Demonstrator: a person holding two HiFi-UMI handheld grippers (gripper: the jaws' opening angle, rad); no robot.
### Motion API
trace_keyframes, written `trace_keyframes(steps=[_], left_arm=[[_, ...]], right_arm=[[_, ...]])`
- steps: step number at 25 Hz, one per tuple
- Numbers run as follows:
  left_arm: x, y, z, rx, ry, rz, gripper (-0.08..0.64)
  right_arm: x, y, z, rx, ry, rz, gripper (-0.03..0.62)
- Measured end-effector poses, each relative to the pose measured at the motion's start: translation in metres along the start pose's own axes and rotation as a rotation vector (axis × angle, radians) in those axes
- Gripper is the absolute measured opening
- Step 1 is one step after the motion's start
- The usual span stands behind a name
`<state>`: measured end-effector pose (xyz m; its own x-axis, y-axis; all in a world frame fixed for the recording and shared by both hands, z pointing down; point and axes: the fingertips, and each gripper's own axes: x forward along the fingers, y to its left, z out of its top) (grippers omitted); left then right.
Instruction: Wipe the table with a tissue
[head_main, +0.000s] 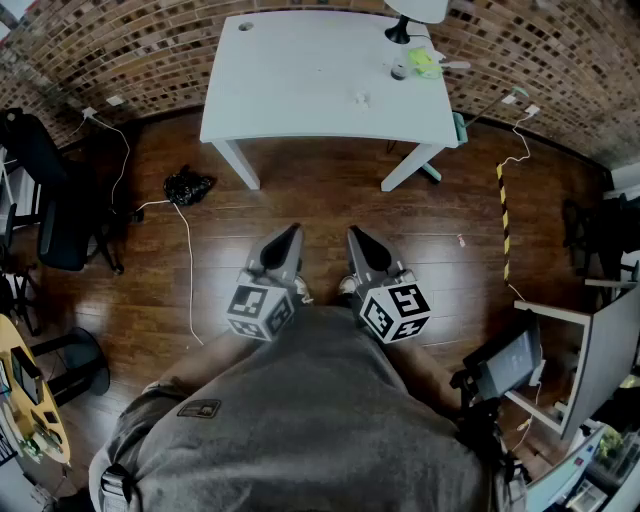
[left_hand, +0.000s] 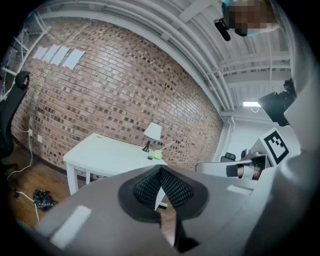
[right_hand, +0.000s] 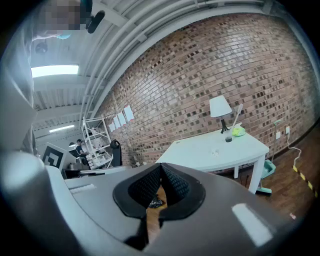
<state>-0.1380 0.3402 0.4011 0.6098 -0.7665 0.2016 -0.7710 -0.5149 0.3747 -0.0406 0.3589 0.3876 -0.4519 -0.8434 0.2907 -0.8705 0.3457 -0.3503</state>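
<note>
A white table (head_main: 300, 90) stands against the brick wall, well ahead of me. A small crumpled white piece, apparently the tissue (head_main: 361, 98), lies near its right front. Both grippers are held close to my body above the wooden floor, far short of the table. The left gripper (head_main: 290, 236) and the right gripper (head_main: 355, 238) both point toward it. In the left gripper view the left gripper (left_hand: 160, 170) has its pads meeting with nothing between them. The right gripper (right_hand: 161, 166) is likewise shut and empty; beyond it show the table (right_hand: 200, 150) and the tissue (right_hand: 215, 152).
A white lamp (head_main: 410, 15), a small cup (head_main: 399, 72) and a green object (head_main: 422, 62) sit at the table's far right. On the floor lie a black bag (head_main: 187, 186), a white cable (head_main: 186, 250) and yellow-black tape (head_main: 503, 215). An office chair (head_main: 50, 200) stands left.
</note>
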Motion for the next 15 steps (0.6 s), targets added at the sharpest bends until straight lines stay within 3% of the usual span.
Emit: trace_keyframes(steps=[7, 15], left_arm=[[0.002, 0.017, 0.003, -0.006, 0.001, -0.016, 0.002], [0.035, 0.029, 0.012, 0.005, 0.006, 0.000, 0.002]], right_arm=[[0.013, 0.007, -0.005, 0.003, 0.002, -0.025, 0.012], [0.039, -0.016, 0.009, 0.018, -0.008, -0.015, 0.012]])
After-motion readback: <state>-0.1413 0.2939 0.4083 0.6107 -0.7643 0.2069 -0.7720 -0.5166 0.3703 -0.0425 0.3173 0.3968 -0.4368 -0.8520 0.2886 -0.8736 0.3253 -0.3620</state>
